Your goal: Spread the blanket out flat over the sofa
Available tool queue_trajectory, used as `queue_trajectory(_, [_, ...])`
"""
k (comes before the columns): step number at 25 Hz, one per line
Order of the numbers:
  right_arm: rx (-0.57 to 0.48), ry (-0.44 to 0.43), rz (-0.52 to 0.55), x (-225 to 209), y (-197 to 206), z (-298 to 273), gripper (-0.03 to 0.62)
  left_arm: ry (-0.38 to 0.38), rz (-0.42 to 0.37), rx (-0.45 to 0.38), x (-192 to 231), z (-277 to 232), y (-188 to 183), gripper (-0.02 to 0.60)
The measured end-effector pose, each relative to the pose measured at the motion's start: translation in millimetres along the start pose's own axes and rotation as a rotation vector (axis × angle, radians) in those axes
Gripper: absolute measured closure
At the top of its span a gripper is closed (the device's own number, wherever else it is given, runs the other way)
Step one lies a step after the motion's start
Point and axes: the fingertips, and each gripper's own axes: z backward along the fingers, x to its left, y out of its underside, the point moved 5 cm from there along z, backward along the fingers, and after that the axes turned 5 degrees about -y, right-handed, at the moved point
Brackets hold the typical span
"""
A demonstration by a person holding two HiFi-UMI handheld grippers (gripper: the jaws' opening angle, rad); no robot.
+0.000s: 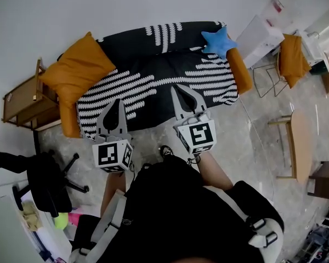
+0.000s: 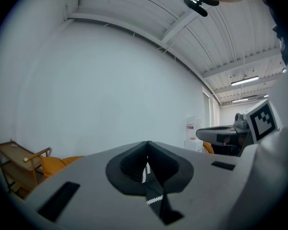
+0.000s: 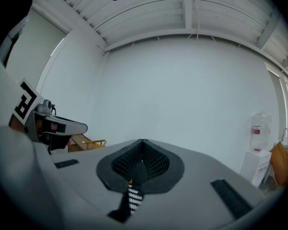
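Note:
A black blanket (image 1: pixel 170 64) with white dashed stripes lies over the orange sofa (image 1: pixel 239 70), from the backrest down to the front edge. My left gripper (image 1: pixel 118 100) and right gripper (image 1: pixel 175 86) are side by side at that front edge, both pointing at the sofa. The left gripper view shows the left gripper (image 2: pixel 147 143) shut on a pinch of patterned blanket (image 2: pixel 153 198). The right gripper (image 3: pixel 142 141) is likewise shut on a fold of blanket (image 3: pixel 133 198). Both gripper views look level at the white wall.
A large orange cushion (image 1: pixel 77 70) sits at the sofa's left end and a blue star cushion (image 1: pixel 218 41) at its right. A wooden side table (image 1: pixel 22 100) and black office chair (image 1: pixel 46 182) stand left. A wooden table (image 1: pixel 299 144) and a wire chair (image 1: pixel 290 59) stand right.

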Motion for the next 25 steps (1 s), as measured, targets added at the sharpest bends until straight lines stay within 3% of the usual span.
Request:
queue_trajectory(17, [0.015,0.067,0.011,-13.9,-2.5,17.7,0.586,0.002,-0.011,0.007,0.0,7.7,-1.8,0.560])
queue_trajectory(25, [0.034,0.058,0.037,-13.8,0.1,15.9,0.586,0.005,0.025,-0.022,5.2,8.2,0.1,0.560])
